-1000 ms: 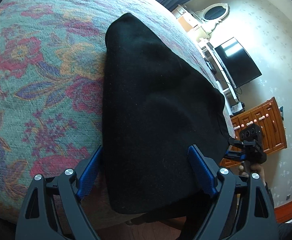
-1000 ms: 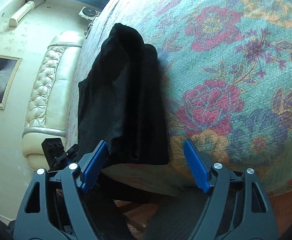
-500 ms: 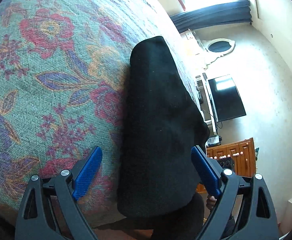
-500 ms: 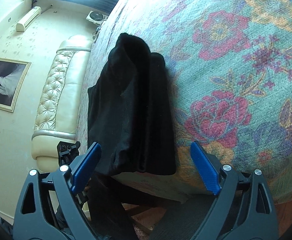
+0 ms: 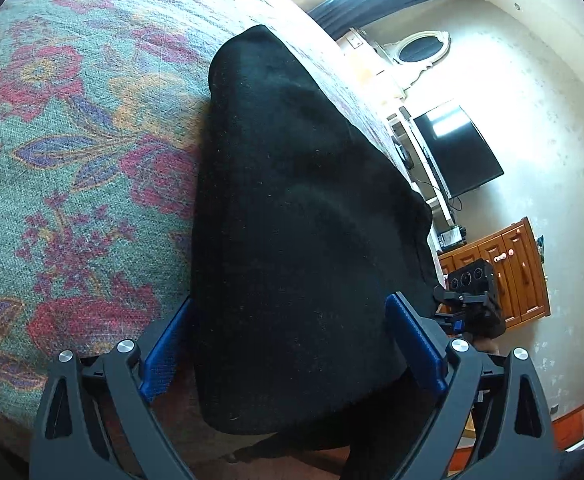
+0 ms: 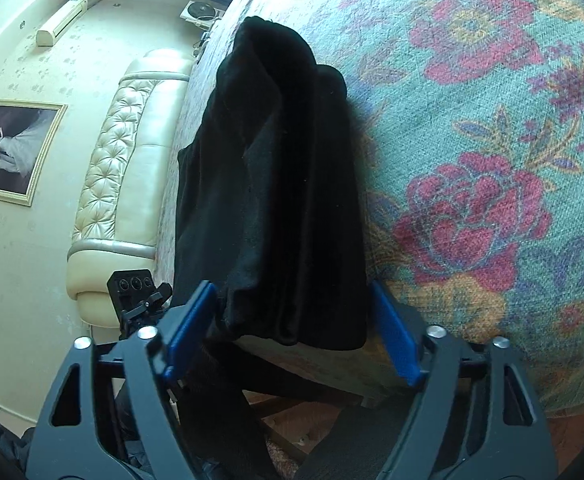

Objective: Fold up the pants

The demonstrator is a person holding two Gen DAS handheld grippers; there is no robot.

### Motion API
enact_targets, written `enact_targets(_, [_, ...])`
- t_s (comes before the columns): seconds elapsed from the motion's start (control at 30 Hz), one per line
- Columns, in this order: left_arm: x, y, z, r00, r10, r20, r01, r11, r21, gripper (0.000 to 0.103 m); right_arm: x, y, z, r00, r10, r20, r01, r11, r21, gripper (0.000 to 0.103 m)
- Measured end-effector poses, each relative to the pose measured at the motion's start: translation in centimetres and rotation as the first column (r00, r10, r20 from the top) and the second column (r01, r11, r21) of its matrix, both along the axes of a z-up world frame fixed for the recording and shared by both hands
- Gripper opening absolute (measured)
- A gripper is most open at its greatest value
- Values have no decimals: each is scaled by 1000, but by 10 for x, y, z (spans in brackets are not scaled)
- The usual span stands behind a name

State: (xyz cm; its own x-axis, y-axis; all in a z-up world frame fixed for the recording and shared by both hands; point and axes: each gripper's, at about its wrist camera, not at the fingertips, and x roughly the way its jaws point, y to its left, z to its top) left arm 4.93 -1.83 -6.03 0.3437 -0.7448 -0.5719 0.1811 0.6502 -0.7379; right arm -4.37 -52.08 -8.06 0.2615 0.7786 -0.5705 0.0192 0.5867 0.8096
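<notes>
Two grippers straddle the black pants (image 5: pixel 304 240), which lie lower centre on the bedspread (image 5: pixel 71 160). Left gripper (image 5: pixel 292 344) gapes empty; right gripper (image 6: pixel 287 332), closing, seemingly hasn't pinched, so layers may slip apart.

Pants (image 5: pixel 300 216) filled the gap between my left gripper's (image 5: pixel 292 344) fingers; same at my right gripper (image 6: pixel 292 328), jaws just closing. Floral bedspread (image 5: pixel 71 140) lay clear to the left, and right of the pants (image 6: pixel 492 160). Headboard (image 6: pixel 123 168) bounded one side.
</notes>
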Motion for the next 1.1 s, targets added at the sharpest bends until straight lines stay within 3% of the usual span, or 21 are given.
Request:
enact_targets(0.03, [2,0,2,1000,8,-16,-8,1000,-4,91,0,-1,-1,1000,0,-3,0,1000,5,61])
enact_targets(0.1, [0,3,1,998,24,-58,-24,1000,1,71,-3,-2,-4,1000,-6,-5,7,1000,16,60])
enact_targets(0.23, [1,19,-8,987,53,-151,-65,995,-75,67,-4,-8,-8,1000,0,-4,0,1000,24,60])
enact_targets(0.3, [3,36,-20,966,69,-250,-118,975,-188,67,-4,-10,-8,1000,1,-3,-1,999,38,60])
enact_targets(0.37, [4,51,-33,929,78,-361,-193,936,-296,67,-5,-15,-10,1000,3,-3,-3,999,48,59])
enact_targets(0.43, [4,60,-40,918,72,-391,-213,920,-330,64,-5,-18,-12,1000,9,0,-9,999,44,55])
enact_targets(0.57, [0,54,-33,947,79,-311,-153,963,-223,45,-7,-33,-19,1000,17,10,-17,999,43,41])
enact_targets(0.67, [0,52,-31,954,72,-290,-132,972,-192,41,-10,-34,-18,999,25,20,-26,999,29,37])
enact_targets(0.77, [-1,47,-24,961,76,-267,-122,979,-161,42,-12,-37,-19,999,38,27,-39,998,42,40])
enact_targets(0.83, [0,39,-7,975,76,-210,-96,992,-87,48,-13,-40,-19,999,34,23,-35,998,58,51])
enact_targets(0.93, [-2,32,20,996,45,-79,-42,998,41,89,-13,-47,-13,999,25,42,-28,997,74,74])
enact_targets(1.0, [-2,30,37,1000,29,3,-30,998,63,89,-11,-57,-4,997,1,77,-5,998,60,85])
enact_targets(1.1, [12,36,50,999,7,49,-10,997,72,89,0,-75,3,994,-47,99,41,997,68,87])
